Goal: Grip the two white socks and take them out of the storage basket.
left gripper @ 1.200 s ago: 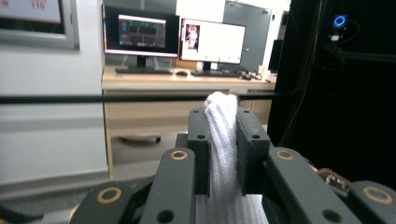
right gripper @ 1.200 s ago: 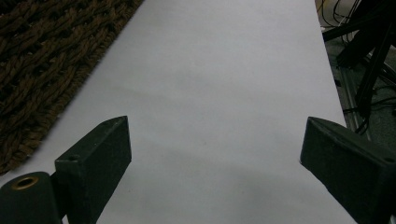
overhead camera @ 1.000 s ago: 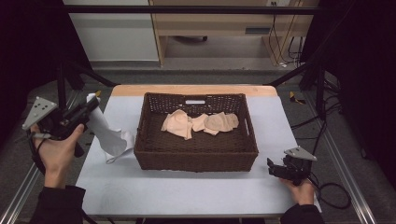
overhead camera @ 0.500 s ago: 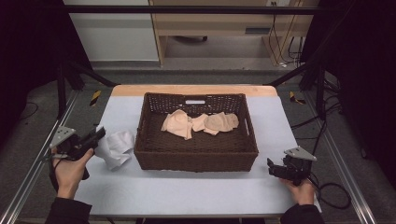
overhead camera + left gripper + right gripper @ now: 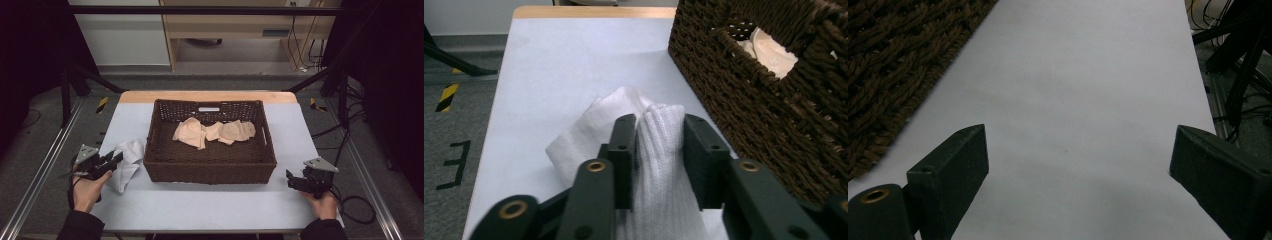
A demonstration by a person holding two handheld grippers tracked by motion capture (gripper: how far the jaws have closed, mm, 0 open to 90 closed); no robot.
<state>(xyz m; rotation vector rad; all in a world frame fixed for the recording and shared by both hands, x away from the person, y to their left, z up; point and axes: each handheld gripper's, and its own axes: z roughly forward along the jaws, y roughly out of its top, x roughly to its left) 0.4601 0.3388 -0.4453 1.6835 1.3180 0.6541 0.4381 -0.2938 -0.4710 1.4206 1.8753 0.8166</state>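
A white ribbed sock (image 5: 129, 159) lies crumpled on the table left of the brown wicker basket (image 5: 210, 172). My left gripper (image 5: 114, 160) is low over it. In the left gripper view the sock (image 5: 589, 132) sits between the jaws of the left gripper (image 5: 659, 125), which have just been opening; the cloth fills the gap loosely and is not pinched. Beige socks (image 5: 191, 134) lie in the basket (image 5: 774, 85). My right gripper (image 5: 291, 180) rests open on the table at the basket's front right corner, with nothing between the jaws of the right gripper (image 5: 1078, 150).
The white table cover (image 5: 200, 205) runs in front of the basket and along both sides. Metal frame rails (image 5: 40, 175) flank the table. Cables (image 5: 357, 207) trail on the floor at the right. The basket wall (image 5: 893, 55) is near the right gripper's left jaw.
My left hand has come down from above the table's left side to the tabletop with the white sock. The sock, which hung stretched out, now lies in a heap. The right hand kept still.
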